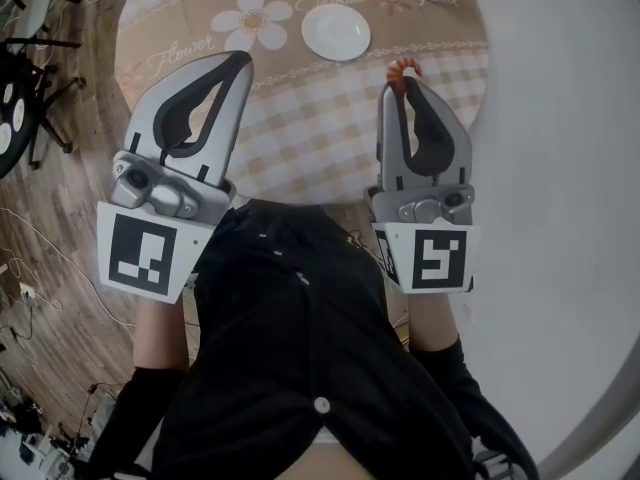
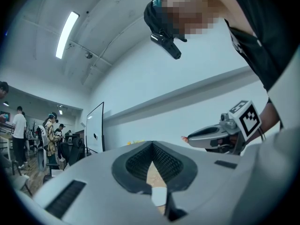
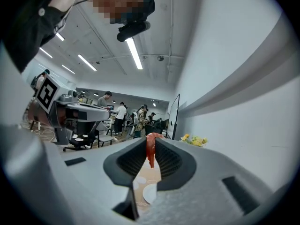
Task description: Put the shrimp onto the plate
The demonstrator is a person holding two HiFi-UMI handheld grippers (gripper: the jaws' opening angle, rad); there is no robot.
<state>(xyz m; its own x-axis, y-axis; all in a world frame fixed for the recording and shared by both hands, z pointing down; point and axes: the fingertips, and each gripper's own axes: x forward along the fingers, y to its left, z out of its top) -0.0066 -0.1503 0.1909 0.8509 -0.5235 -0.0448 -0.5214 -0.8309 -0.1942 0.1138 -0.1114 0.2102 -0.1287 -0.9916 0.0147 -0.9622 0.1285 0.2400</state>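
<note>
The shrimp [image 3: 150,150] is orange-red and curled, pinched at the tips of the right gripper's [image 1: 404,88] jaws, held over the tabletop [image 1: 300,118] and apart from the white plate [image 1: 336,32]; the left gripper [image 1: 240,60] has its jaws together on nothing; the round tabletop is beige check with printed daisies [image 1: 255,18]; people [image 3: 107,100] stand about the bright, strip-lit room.

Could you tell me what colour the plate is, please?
The plate is plain white, clearest in the head view.
</note>
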